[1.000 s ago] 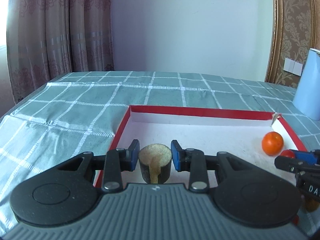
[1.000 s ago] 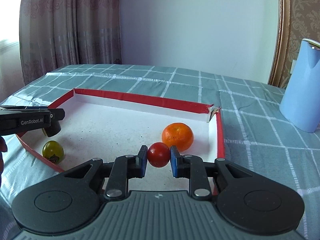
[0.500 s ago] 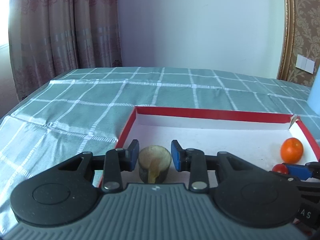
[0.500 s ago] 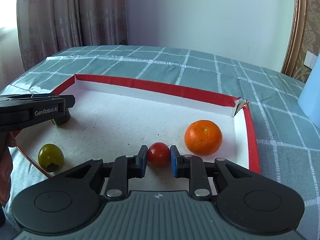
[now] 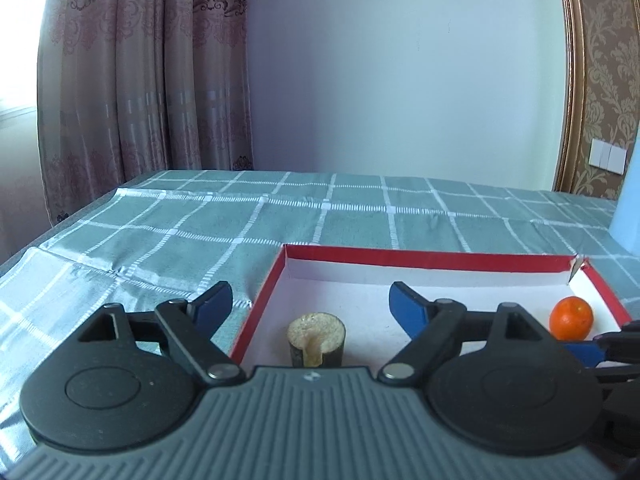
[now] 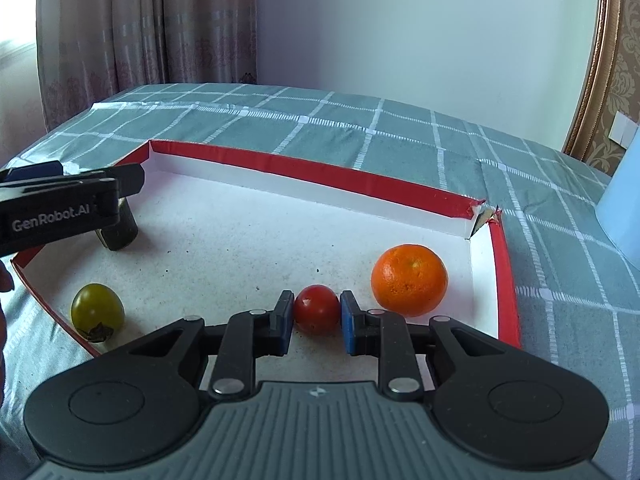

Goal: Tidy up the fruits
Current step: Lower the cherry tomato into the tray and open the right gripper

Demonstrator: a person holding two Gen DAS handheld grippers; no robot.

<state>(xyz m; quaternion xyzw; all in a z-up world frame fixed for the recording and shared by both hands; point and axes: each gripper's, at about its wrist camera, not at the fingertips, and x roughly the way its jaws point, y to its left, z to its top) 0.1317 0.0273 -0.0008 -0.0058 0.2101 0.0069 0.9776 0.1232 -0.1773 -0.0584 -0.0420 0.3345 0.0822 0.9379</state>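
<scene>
From your left wrist camera, your left gripper has its jaws spread wide and holds nothing. The red tray with a white floor lies on the checked green cloth. A short dark stump of fruit with a pale cut top stands upright in the tray, near its left wall and close to the front. It sits between the two blue fingers but touches neither of them. The orange rests by the right wall of the tray, near the back corner. Your right gripper pokes in low at the right side of the tray.

From your right wrist camera, your right gripper has its jaws pulled in close around a small red tomato. Both blue pads seem to touch it, and the tomato appears to sit on the tray floor. The orange is just to the right of the tomato, near the right wall of the tray. A green tomato lies by the left wall, near the front edge. Farther back along that wall stands the dark stump, partly hidden behind your left gripper. A light blue jug stands on the cloth, past the right side of the tray.
</scene>
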